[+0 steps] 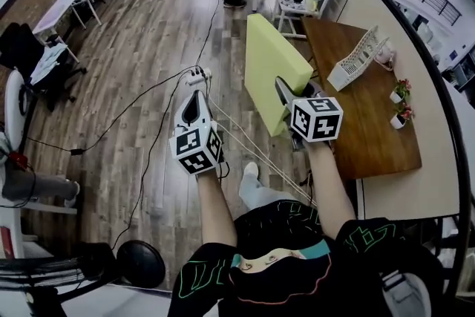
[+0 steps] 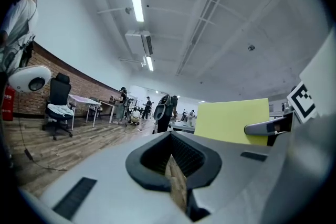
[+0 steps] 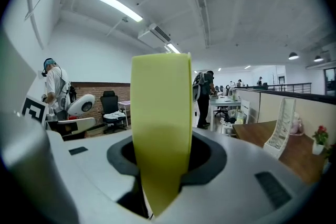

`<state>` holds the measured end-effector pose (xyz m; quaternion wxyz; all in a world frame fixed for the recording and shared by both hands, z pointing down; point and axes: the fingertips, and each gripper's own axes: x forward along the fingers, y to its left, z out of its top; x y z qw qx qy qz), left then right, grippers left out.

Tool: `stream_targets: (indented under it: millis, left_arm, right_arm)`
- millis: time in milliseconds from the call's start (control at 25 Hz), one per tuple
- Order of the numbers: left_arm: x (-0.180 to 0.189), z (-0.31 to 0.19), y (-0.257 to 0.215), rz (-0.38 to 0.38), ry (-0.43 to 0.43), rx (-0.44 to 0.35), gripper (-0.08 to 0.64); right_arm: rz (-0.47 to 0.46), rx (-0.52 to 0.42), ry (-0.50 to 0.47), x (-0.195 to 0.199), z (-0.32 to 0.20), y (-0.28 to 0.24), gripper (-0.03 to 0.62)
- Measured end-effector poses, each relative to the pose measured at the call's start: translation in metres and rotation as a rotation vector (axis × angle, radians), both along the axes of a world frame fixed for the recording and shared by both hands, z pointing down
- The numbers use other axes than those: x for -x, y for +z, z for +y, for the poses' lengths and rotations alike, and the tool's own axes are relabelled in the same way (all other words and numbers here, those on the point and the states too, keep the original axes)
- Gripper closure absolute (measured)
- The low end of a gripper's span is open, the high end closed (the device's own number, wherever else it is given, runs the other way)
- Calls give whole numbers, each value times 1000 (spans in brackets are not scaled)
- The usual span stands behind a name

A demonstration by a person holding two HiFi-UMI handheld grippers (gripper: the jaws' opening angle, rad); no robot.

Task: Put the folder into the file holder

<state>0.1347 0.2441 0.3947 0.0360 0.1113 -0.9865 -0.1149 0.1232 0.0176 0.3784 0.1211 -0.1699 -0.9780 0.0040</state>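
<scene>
The folder [image 1: 271, 67], a plain yellow-green slab with no print showing on its face, sits at centre right of the head view. It stands on edge over the wood-plank floor [image 1: 148, 48], just left of the brown surface [image 1: 364, 122]. The right gripper [image 1: 286, 96] has its fingers clamped on the folder's near lower edge. That gripper's cube [image 1: 315, 119] carries black-and-white square markers, not letters. The left gripper [image 1: 193, 102] is at centre left, apart from the folder, with a similar marker cube [image 1: 197, 151] behind it. The white wire file holder [image 1: 358, 58] lies toward the upper right on the surface, well apart from the folder, with two small potted plants [image 1: 401, 104] just right of it. In the left gripper view, the left gripper [image 2: 173, 165] has its fingers drawn nearly together with nothing held, so only a thin slit of floor shows between them. The folder [image 2: 233, 118] fills the right middle. In the right gripper view, the folder [image 3: 160, 128] rises up the centre, gripped between the fingers of the right gripper [image 3: 160, 165]. The file holder [image 3: 281, 126] is at the right edge on the surface [image 3: 294, 152].
</scene>
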Motion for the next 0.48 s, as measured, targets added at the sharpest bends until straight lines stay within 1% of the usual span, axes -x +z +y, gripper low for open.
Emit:
stream_targets:
  millis: [120,240,400,480]
  left_arm:
    - [27,5,13,42,-21,13,565]
    - [57,5,23,77,-32,45,566]
    - [102,7,46,147,-54,73,565]
    - [126,3,56,176,-52,80,566]
  right_arm:
    - [27,26,-24,36,11,13,431]
    - [51,38,-47,73,20,25,431]
    - [71,57,-37,123,18,40,431]
    - [92,67,-29,148,12,50,431]
